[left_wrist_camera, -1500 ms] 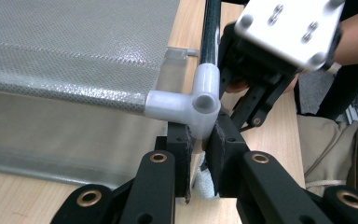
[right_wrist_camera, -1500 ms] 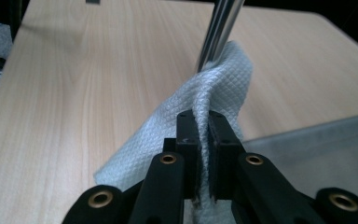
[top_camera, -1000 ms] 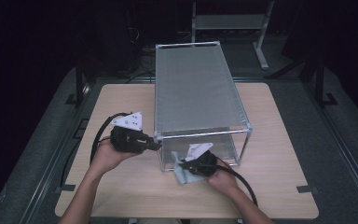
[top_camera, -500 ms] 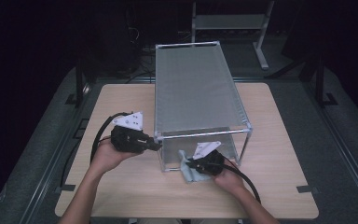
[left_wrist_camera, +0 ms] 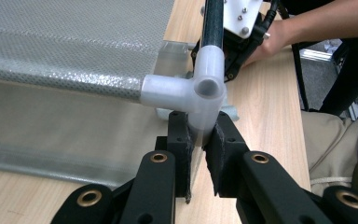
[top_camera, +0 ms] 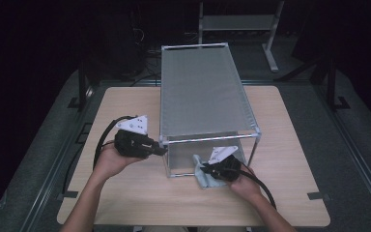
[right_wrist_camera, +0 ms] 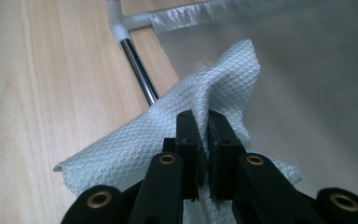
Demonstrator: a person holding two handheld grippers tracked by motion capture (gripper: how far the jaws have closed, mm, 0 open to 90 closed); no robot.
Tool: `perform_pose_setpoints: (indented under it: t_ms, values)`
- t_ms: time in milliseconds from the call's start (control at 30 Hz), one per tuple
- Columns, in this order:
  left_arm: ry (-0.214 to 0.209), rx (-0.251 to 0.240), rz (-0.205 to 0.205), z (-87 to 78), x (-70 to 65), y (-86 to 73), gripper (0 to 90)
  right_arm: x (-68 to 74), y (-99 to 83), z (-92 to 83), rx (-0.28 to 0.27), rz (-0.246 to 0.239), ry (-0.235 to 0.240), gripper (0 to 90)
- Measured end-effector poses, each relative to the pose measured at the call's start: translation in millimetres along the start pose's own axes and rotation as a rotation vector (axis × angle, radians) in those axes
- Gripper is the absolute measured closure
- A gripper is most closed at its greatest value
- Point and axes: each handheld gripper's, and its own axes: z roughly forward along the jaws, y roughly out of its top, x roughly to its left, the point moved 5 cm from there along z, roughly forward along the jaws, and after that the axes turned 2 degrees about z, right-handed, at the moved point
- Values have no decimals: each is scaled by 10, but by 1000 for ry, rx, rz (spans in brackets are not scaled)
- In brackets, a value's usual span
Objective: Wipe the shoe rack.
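A pale blue-green cloth with a quilted diamond weave is pinched in a crumpled fold between the narrow black jaws of the right gripper, lying at the near open end of the tall box-shaped frame of thin metal rods, translucent plastic corner joints and dotted grey mesh panels. The left gripper is clamped on the frame's upright post just below a smooth white plastic corner joint. Both rest over the light wooden table, the frame's shiny bottom rod lying just beside the cloth.
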Motion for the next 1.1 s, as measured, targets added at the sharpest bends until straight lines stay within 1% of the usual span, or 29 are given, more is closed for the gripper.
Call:
perform_pose_setpoints:
  t_ms: [67, 100, 167, 233, 333, 367, 467, 533, 567, 600, 667, 700, 733, 767, 800, 833, 867, 900, 967, 1000, 1100]
  values:
    - [1, 0, -1, -1, 6, -1, 799, -6, 2, 1, -1, 7, 3, 840]
    - [1, -2, -9, -3, 5, -3, 799, 2, 15, 17, -6, 1, 2, 840]
    - [4, 0, -9, -9, 10, -7, 798, 43, 52, 59, -17, 2, 14, 840]
    - [4, 2, -9, -13, 16, -9, 798, 55, 69, 78, -18, 5, 17, 840]
    - [1, 6, -6, -3, 23, 5, 798, 53, 66, 62, -17, 15, 25, 840]
    - [0, 7, -7, 3, 26, 10, 798, 58, 77, 68, -21, 7, 24, 840]
    - [2, 13, -6, 3, 43, 14, 799, 94, 104, 100, -19, 10, 33, 840]
    - [3, 12, -6, 2, 51, 13, 799, 78, 94, 90, -21, 12, 37, 840]
    - [2, 12, -7, 1, 55, 11, 799, 74, 78, 69, -20, 13, 34, 840]
    - [2, 14, -7, -1, 59, 9, 799, 66, 48, 34, -8, 15, 23, 840]
    - [4, 14, -10, -2, 56, 8, 799, 41, -11, -39, -2, 14, 7, 840]
    - [6, 13, -9, -2, 55, 7, 799, 6, -70, -100, 6, 18, -11, 841]
    - [8, 12, -8, 1, 53, 9, 799, -18, -106, -136, 8, 25, -17, 840]
    - [7, 11, -9, 5, 54, 12, 799, -75, -155, -178, 13, 28, -35, 840]
    - [6, 8, -13, 12, 53, 17, 799, -94, -163, -182, 9, 36, -35, 840]
    - [8, 9, -12, 17, 56, 21, 799, -85, -151, -168, 7, 30, -42, 840]
    - [9, 10, -14, 17, 58, 22, 799, -53, -126, -142, 0, 32, -37, 840]
    - [10, 13, -12, 12, 63, 19, 799, -35, -106, -120, -1, 24, -36, 841]
    - [13, 12, -15, 7, 67, 14, 799, -42, -102, -112, -4, 28, -32, 841]
    - [14, 12, -15, 8, 63, 16, 799, -66, -120, -126, 0, 25, -38, 841]
    - [12, 7, -16, 5, 65, 10, 800, -143, -249, -258, 17, 53, -71, 841]
